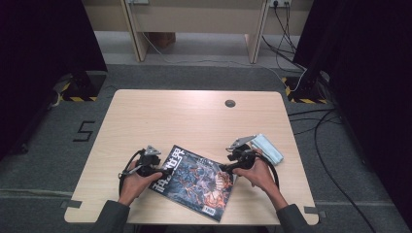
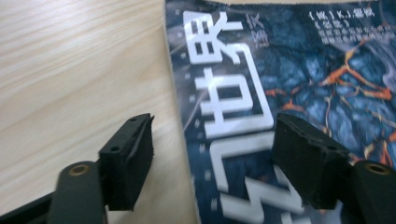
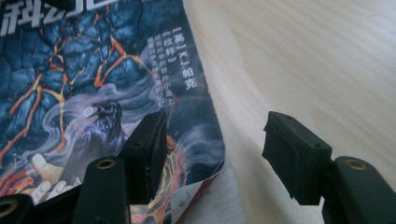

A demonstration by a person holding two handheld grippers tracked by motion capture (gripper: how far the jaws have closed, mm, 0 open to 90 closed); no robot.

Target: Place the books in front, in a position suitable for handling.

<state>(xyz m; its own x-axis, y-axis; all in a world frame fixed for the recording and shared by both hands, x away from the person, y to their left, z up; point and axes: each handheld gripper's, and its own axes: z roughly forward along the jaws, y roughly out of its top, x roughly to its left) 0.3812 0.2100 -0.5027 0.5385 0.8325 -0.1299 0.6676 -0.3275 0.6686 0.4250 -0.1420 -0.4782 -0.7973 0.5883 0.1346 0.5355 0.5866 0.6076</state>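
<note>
Nearest to you, the magazine (image 1: 194, 182) lies flat and askew on the near half of the wooden table (image 1: 160, 114), one corner pointing back toward your edge, and both of your hands sit at its sides. Your left gripper (image 1: 163, 172) is at the magazine's left edge with its jaws spread apart: in the left gripper view (image 2: 212, 158) one jaw hangs over bare wood and the other over the cover, the spine edge running between them, and neither pad presses on the paper. Your right gripper (image 1: 224, 168) is at the right edge with its jaws likewise apart: in the right gripper view (image 3: 212, 149) one jaw is over the cover, the other over the table, and the slightly lifted page corner lies between them, ungripped. The cover shows cracked blue rock with orange veins, a raven in smoke, large white Chinese title characters and smaller white lines I cannot read surely. Just past your right hand (image 1: 255, 172) a pale folded cloth (image 1: 267, 148) rests on the table, close to the gripper but clear of the magazine. Farther off, a small round grommet (image 1: 230, 103) sits near the far edge.
</note>
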